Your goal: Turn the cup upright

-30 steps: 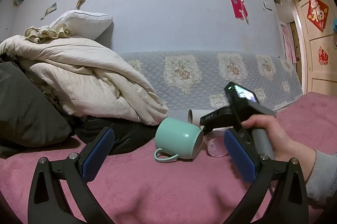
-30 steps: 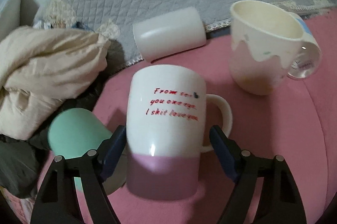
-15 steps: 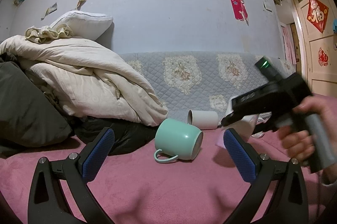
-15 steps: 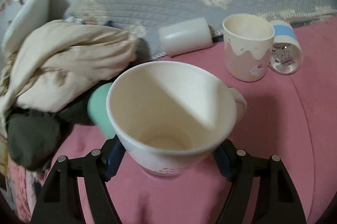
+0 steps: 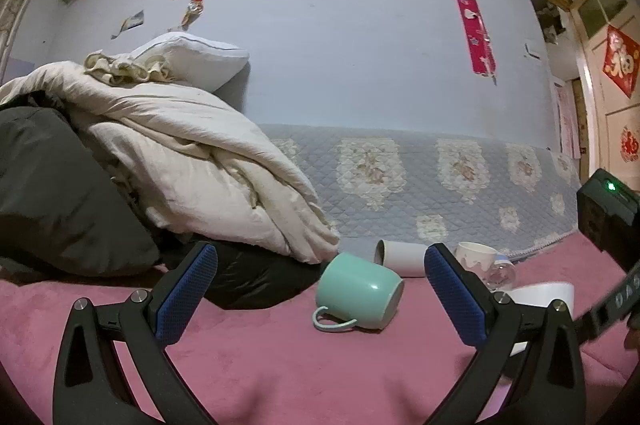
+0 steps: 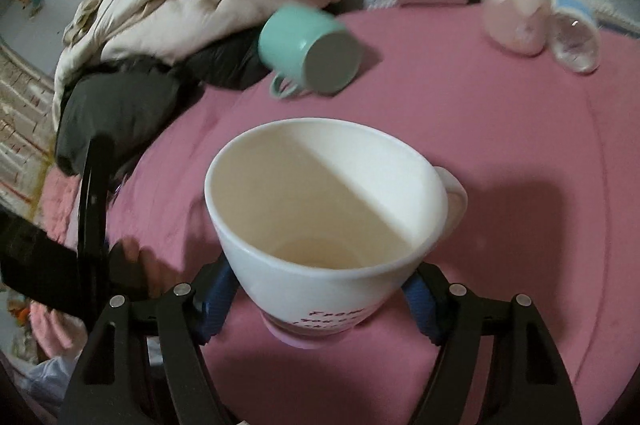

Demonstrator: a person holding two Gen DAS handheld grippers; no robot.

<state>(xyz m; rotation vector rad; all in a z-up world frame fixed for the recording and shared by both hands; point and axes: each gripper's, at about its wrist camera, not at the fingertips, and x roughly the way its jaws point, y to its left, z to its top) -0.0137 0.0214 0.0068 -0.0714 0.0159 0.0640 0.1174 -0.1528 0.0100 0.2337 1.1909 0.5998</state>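
Note:
My right gripper (image 6: 316, 309) is shut on a white mug with red text and a pink base (image 6: 324, 209), held mouth up over the pink blanket (image 6: 500, 153). Its rim also shows in the left wrist view (image 5: 540, 293). A mint green mug (image 5: 358, 291) lies on its side on the blanket; it also shows in the right wrist view (image 6: 308, 49). My left gripper (image 5: 320, 299) is open and empty, in front of the green mug and apart from it.
A white cup (image 5: 400, 257) lies on its side at the back. A cream mug (image 6: 516, 9) stands upright beside a tipped glass (image 6: 576, 41). A heap of cream bedding (image 5: 180, 161) and dark clothing (image 5: 60, 201) fills the left.
My right gripper has turned the white mug from mouth down to mouth up and carried it toward the near right. The left gripper has not moved.

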